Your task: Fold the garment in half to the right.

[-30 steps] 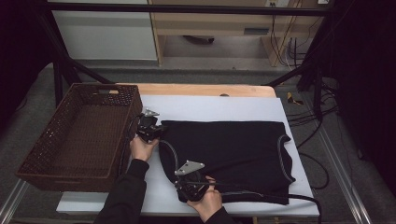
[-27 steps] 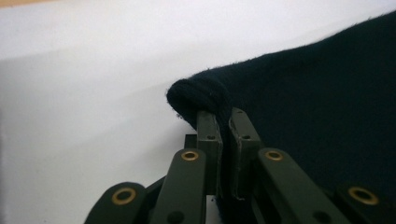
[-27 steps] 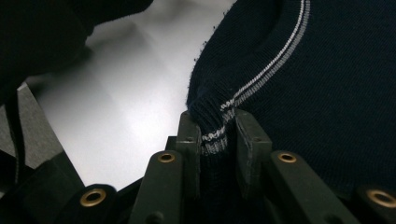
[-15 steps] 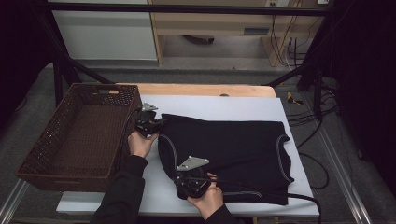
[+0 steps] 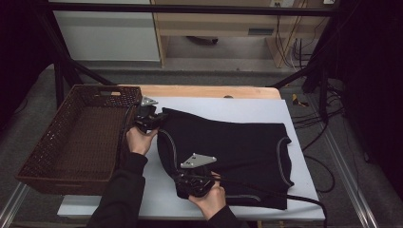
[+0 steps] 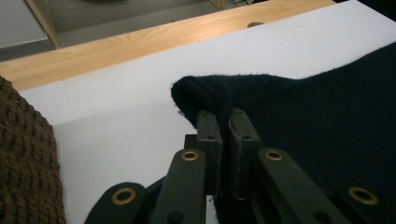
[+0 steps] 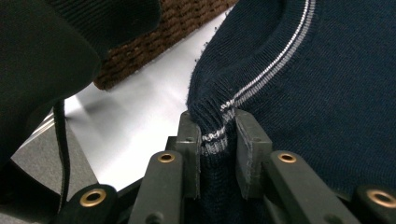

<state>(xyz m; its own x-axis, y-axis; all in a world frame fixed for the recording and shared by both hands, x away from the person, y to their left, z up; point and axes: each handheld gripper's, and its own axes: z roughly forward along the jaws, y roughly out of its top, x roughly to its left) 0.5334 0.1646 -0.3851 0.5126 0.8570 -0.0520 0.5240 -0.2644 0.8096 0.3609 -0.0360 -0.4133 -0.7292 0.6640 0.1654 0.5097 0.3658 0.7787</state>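
Note:
A dark navy sweater [image 5: 233,152] with a grey-white stripe along its hem lies spread on the white table cover. My left gripper [image 5: 159,118] is shut on the sweater's far left corner [image 6: 205,93], next to the basket. The fabric bunches up over its jaws in the left gripper view. Near the table's front edge, my right gripper [image 5: 183,183] is shut on the striped hem [image 7: 219,126] of the sweater [image 7: 327,93]. Its two jaws pinch the ribbed edge between them.
A brown wicker basket [image 5: 71,137] stands at the left of the table, close to my left hand. The white cover [image 5: 228,107] shows bare behind the sweater, and a wooden table edge [image 5: 214,91] runs along the back. Cables trail off to the right.
My left gripper has carried its corner of the sweater farther back and slightly right along the basket. The right gripper has stayed put near the front edge.

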